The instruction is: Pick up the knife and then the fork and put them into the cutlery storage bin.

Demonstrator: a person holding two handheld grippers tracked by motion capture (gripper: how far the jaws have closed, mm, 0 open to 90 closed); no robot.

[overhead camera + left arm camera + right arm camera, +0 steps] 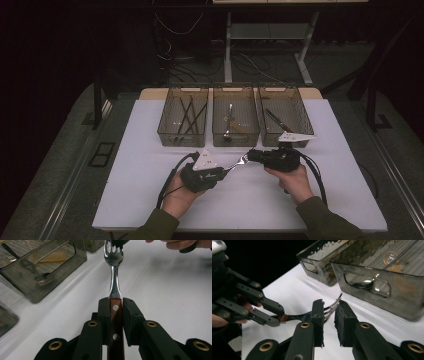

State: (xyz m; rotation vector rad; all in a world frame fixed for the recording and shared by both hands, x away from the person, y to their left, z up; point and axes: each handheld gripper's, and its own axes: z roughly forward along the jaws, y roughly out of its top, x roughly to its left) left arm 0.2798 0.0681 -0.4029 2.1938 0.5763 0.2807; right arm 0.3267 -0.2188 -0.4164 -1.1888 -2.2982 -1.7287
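Observation:
A fork [241,161] with a wooden handle and steel tines hangs level above the white table, held between both grippers. My left gripper [226,171] is shut on the handle; in the left gripper view its pads [103,312] clamp the riveted wood of the fork [114,277]. My right gripper [250,156] faces it from the right. In the right gripper view its jaws [329,312] stand on either side of the fork's tines [334,305] and press on them. The left gripper [277,317] shows there at the left, on the handle end.
Three clear bins stand in a row at the back of the white table [150,190]: the left bin [182,139] holds dark sticks, the middle bin [235,141] a spoon, the right bin [270,141] a knife. The table's edges drop to a dark floor.

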